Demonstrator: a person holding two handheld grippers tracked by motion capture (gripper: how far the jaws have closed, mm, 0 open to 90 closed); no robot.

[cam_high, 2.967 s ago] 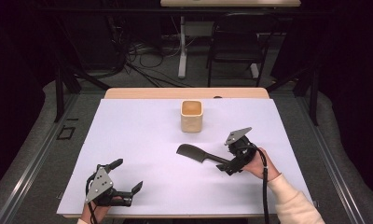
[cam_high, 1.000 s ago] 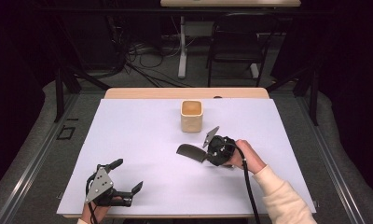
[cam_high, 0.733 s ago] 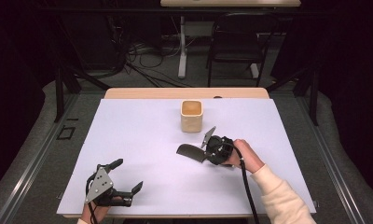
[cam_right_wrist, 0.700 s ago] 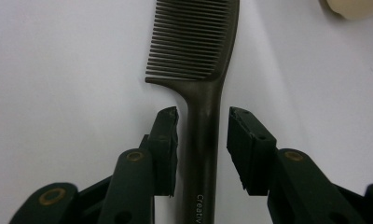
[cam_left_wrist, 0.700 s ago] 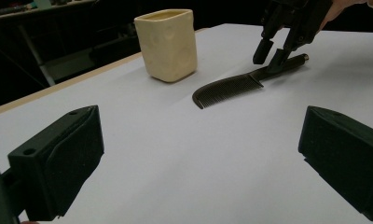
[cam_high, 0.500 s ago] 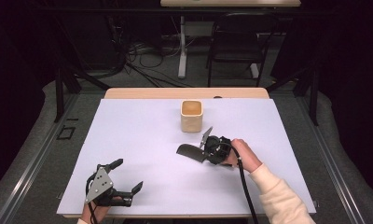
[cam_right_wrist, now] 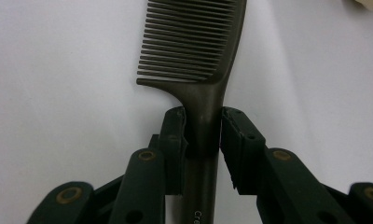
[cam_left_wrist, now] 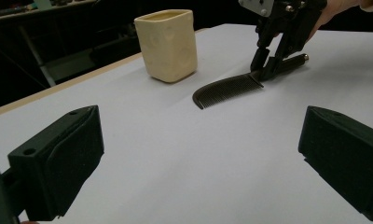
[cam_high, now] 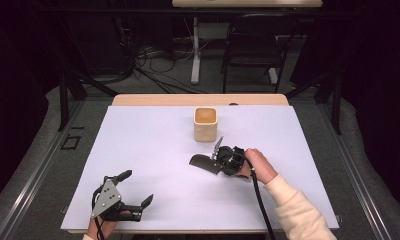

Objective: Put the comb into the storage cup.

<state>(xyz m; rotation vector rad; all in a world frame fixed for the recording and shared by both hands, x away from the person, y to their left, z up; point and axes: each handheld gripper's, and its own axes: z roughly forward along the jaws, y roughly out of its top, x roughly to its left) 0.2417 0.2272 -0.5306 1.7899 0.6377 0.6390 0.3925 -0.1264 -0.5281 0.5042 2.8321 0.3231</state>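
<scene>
the right gripper (cam_right_wrist: 203, 135) stood over a dark comb (cam_right_wrist: 198, 51) that lay flat on the white table (cam_high: 153, 150). its jaws had just been closing, and in the right gripper view both pads sat against the sides of the comb's handle, right where the handle narrows below the teeth, so the comb was grasped at the neck. the toothed part stretched out ahead of the fingertips; the rest of the handle ran back beneath the jaws. in the high view the right gripper (cam_high: 223, 161) was held by a hand in a cream sleeve, and the comb (cam_high: 202, 162) pointed away from it to the left. a cream cup (cam_high: 206, 124) stood upright beyond the fingertips, near the comb but not touching it.

the left gripper (cam_high: 134, 192) rested near the front edge of the table, well apart from the comb. its two jaws were spread wide with only bare tabletop between them; in the left gripper view the comb (cam_left_wrist: 229, 87) and the cup (cam_left_wrist: 168, 44) lay far ahead of its fingertips.
</scene>
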